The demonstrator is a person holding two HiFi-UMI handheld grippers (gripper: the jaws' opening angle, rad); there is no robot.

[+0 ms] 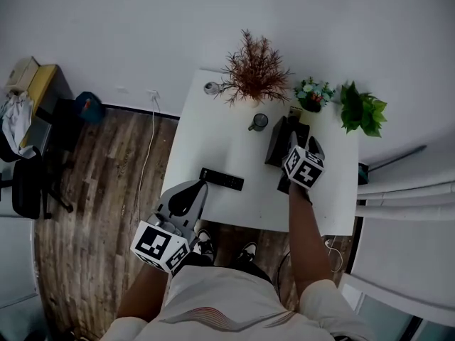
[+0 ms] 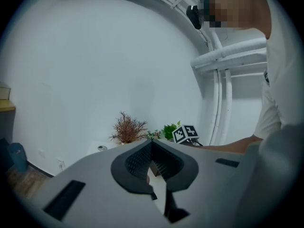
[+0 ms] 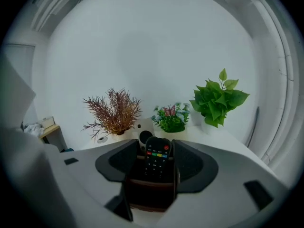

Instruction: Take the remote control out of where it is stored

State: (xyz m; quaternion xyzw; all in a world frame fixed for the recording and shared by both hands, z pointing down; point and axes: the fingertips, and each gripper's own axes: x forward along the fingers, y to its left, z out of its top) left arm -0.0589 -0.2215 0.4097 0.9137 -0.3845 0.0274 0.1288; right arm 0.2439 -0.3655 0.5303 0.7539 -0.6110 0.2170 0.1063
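In the right gripper view a black remote control (image 3: 156, 156) with coloured buttons stands upright in a dark brown holder (image 3: 151, 192). My right gripper (image 3: 156, 147) is open, its jaws wide on either side of the remote and holder, pads not touching them. From the head view, the right gripper (image 1: 292, 138) is over the holder (image 1: 274, 145) at the white table's (image 1: 206, 141) right half. A second black remote (image 1: 221, 179) lies flat near the table's front edge. My left gripper (image 1: 195, 190) (image 2: 151, 146) hangs at the front-left edge, shut and empty.
Along the back of the table stand a dried reddish plant (image 1: 252, 72), a small flower pot (image 1: 313, 95) and a green leafy plant (image 1: 362, 109). A mug (image 1: 259, 122) sits left of the holder. A white speaker (image 3: 143, 136) stands behind the holder. A black chair (image 1: 28, 185) is at far left.
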